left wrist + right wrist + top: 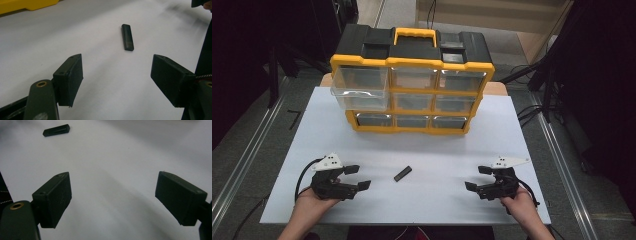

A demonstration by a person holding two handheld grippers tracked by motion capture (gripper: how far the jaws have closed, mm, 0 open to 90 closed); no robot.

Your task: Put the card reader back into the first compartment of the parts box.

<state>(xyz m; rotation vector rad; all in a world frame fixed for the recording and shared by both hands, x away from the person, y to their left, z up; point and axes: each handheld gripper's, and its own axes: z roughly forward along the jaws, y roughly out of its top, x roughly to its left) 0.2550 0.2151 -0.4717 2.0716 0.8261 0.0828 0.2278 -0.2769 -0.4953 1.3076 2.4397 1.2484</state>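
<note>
Both grippers parked at the near edge, small black bar lying loose between them

The left gripper [357, 177] is held low over the white table [512, 135] at the near left, and its jaws are spread wide with nothing between them; in the left gripper view the small black bar [127, 37] is seen lying flat a bit ahead of the jaws, untouched. The right gripper [478, 177] is held the same way at the near right, jaws also wide apart and empty, with the bar spotted far off toward the top left corner in the right gripper view. From the high view, the bar is found roughly midway between the two grippers, well apart from each. Behind it, the yellow-and-black drawer organizer [412, 82] is stood at the far side of the table, and its upper left drawer [360, 89] is pulled out.
</note>
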